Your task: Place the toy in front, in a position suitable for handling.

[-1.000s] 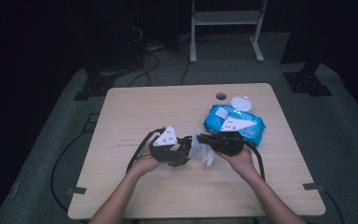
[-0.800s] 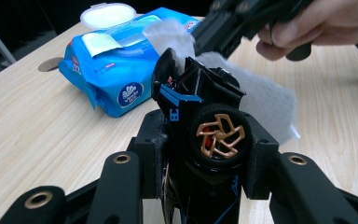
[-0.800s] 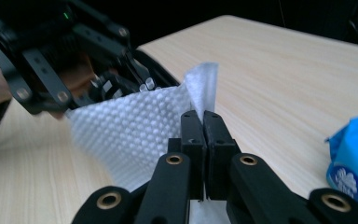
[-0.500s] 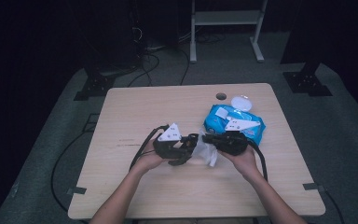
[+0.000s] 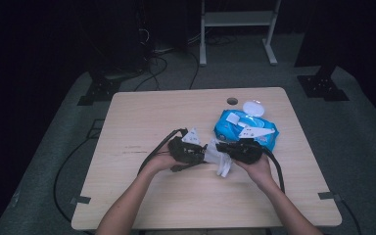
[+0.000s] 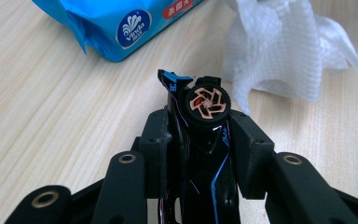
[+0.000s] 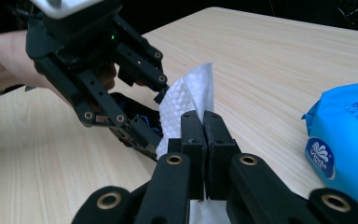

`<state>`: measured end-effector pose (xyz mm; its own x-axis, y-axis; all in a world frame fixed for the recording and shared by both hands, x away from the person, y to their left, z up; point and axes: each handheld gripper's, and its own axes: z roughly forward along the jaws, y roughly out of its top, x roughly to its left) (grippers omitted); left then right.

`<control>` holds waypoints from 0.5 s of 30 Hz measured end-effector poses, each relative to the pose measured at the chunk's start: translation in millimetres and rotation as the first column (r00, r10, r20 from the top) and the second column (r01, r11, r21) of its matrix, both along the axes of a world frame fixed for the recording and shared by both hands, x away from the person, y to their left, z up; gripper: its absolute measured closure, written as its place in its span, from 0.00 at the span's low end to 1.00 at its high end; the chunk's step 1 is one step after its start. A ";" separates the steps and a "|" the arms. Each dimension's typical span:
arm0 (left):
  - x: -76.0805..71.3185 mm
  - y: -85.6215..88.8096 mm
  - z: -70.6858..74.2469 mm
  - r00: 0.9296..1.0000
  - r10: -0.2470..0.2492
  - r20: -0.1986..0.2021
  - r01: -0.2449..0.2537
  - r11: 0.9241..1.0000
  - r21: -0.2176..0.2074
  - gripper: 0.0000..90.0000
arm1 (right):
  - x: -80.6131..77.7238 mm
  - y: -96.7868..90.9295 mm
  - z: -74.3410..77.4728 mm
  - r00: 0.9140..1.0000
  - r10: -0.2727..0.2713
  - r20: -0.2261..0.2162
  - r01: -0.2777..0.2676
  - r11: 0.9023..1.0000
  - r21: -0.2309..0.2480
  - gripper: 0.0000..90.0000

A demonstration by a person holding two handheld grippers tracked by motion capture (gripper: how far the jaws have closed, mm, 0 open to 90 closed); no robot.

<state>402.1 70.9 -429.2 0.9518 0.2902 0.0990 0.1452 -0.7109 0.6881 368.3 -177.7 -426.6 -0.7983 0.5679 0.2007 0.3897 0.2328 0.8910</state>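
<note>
On the wooden table (image 5: pixel 142 122), just beside the blue wipes pack (image 5: pixel 247 128) whose round badge reads "Vinda", the right gripper (image 7: pixel 204 122) has its jaws pressed together on a white wipe (image 7: pixel 189 100). The left gripper (image 6: pixel 200 100), its jaws having just closed further, pinches a small black toy (image 6: pixel 204 116) with an orange pinwheel disc. This looks like the wiping step; next the wipe must meet the toy, which should be kept steady.

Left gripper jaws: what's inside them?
The left gripper is clamped on a black toy-like object with blue trim and an orange-patterned wheel. The jaws hide its lower body. The white wipe lies beyond it.
</note>
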 end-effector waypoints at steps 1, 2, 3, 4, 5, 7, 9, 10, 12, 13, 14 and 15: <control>-0.4 1.1 0.8 1.000 0.003 -0.011 -0.003 1.000 -0.023 0.66 | -0.2 -0.1 -0.8 1.000 0.001 -0.003 -0.001 1.000 -0.001 0.98; -0.5 3.4 2.5 1.000 0.004 -0.018 -0.005 0.999 -0.036 0.64 | -0.4 -0.3 -1.4 1.000 0.001 -0.003 -0.001 1.000 -0.003 0.98; -0.8 6.4 4.2 1.000 0.010 -0.024 -0.011 0.999 -0.053 0.62 | -0.7 -0.9 -1.4 1.000 0.000 -0.004 0.000 1.000 -0.007 0.98; -0.4 10.9 6.4 1.000 0.008 -0.027 -0.010 0.998 -0.069 0.62 | -1.0 -1.7 -1.1 1.000 -0.003 -0.007 0.003 1.000 -0.007 0.98; -0.4 15.3 8.3 0.999 0.016 -0.040 -0.020 0.995 -0.096 0.61 | -0.9 -2.7 -0.9 1.000 -0.003 -0.005 0.003 1.000 -0.005 0.98; 1.1 25.9 12.6 0.998 0.024 -0.063 -0.033 0.990 -0.141 0.59 | -0.9 -5.3 0.2 1.000 -0.006 -0.004 0.006 1.000 -0.005 0.98; 4.0 36.8 15.6 0.995 0.045 -0.086 -0.060 0.981 -0.185 0.59 | -0.8 -7.4 0.8 1.000 -0.010 -0.001 0.010 1.000 -0.006 0.98; 5.0 41.3 16.2 0.994 0.055 -0.098 -0.074 0.977 -0.200 0.59 | -1.1 -8.2 1.2 1.000 -0.011 -0.003 0.011 1.000 -0.006 0.98; 5.9 47.0 16.0 0.992 0.068 -0.105 -0.089 0.974 -0.206 0.58 | -1.5 -9.0 1.7 1.000 -0.013 -0.004 0.013 1.000 -0.003 0.98; 6.3 48.8 15.4 0.991 0.069 -0.112 -0.091 0.975 -0.203 0.57 | -1.6 -9.0 1.8 1.000 -0.013 -0.004 0.013 1.000 -0.005 0.98; 6.1 49.8 14.2 0.990 0.069 -0.120 -0.092 0.974 -0.207 0.56 | -1.6 -9.0 1.7 1.000 -0.012 -0.004 0.012 1.000 -0.007 0.98; 5.4 50.6 13.1 0.990 0.075 -0.119 -0.098 0.974 -0.203 0.56 | -1.5 -9.0 1.6 1.000 -0.011 -0.004 0.011 1.000 -0.007 0.98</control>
<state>407.5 121.5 -416.1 0.9240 0.3749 -0.0757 0.2823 -0.5351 0.7962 366.8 -186.7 -425.0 -0.7909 0.5784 0.2001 0.3962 0.2346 0.8877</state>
